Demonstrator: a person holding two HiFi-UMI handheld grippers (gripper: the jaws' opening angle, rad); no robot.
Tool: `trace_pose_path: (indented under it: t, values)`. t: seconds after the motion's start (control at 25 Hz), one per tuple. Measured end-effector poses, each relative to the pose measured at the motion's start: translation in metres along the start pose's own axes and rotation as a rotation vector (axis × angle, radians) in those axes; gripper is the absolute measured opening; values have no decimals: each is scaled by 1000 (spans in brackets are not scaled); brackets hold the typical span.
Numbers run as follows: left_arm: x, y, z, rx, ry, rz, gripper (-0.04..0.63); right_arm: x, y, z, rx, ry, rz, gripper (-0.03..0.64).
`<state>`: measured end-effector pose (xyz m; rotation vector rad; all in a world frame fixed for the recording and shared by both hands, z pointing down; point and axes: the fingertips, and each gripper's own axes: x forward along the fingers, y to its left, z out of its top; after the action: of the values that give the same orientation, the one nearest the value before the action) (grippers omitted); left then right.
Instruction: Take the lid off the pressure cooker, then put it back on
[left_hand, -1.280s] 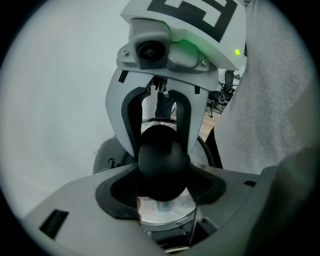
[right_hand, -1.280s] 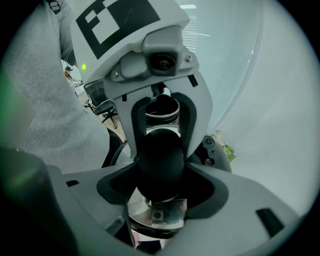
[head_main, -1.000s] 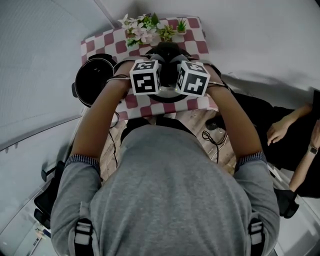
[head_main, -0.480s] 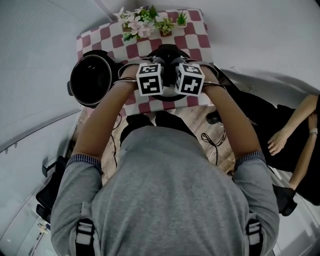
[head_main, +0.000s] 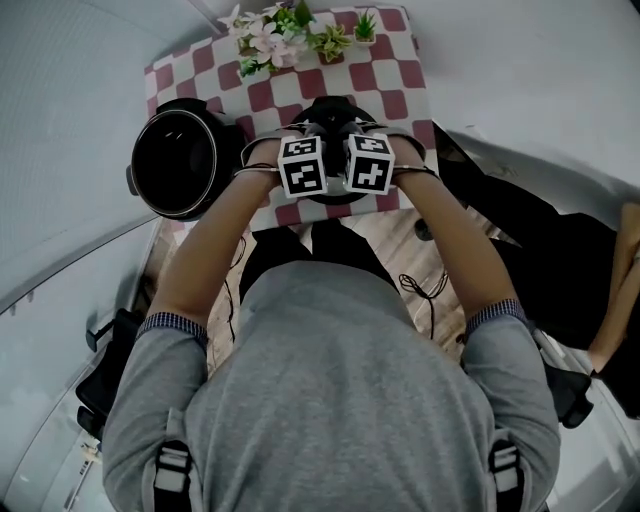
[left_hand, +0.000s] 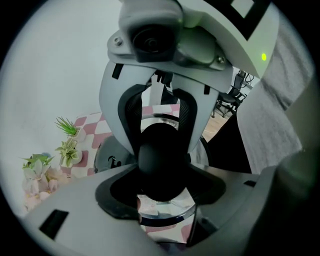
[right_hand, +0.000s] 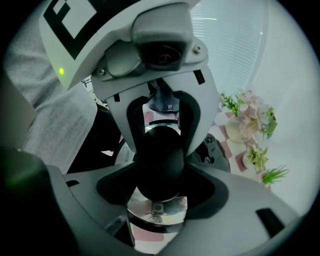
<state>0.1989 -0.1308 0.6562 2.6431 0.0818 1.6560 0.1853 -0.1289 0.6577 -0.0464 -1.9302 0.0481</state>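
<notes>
The pressure cooker's lid (head_main: 322, 199) hangs low over the checkered table (head_main: 400, 80), mostly hidden under the two marker cubes. Its black knob (left_hand: 162, 155) (right_hand: 160, 160) is clamped from opposite sides by both grippers, which face each other and point steeply down. My left gripper (head_main: 322, 140) (left_hand: 162, 172) is shut on the knob, and so is my right gripper (head_main: 350, 140) (right_hand: 159, 175). The shiny lid top (left_hand: 162, 212) shows below the knob. The open black pot (head_main: 180, 165) stands at the table's left end, to the left of the lid.
Small potted plants and flowers (head_main: 265, 35) line the table's far edge. Cables (head_main: 425, 285) lie on the wooden floor below the near edge. A seated person's arm (head_main: 620, 280) is at the right, and a dark chair base (head_main: 100, 370) at the lower left.
Both grippers have come down toward the table with the lid held between them. The open pot, partly hidden by the left arm before, now shows in full at the left.
</notes>
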Motion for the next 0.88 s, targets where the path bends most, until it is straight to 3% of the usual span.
trace_pose_path:
  t: [0.52, 0.88]
  values:
    - [44, 5, -24, 0, 28, -10, 302, 48, -5, -17, 4, 20, 9, 291]
    - [52, 5, -26, 1, 4, -8, 304, 57, -6, -22, 3, 10, 1, 293]
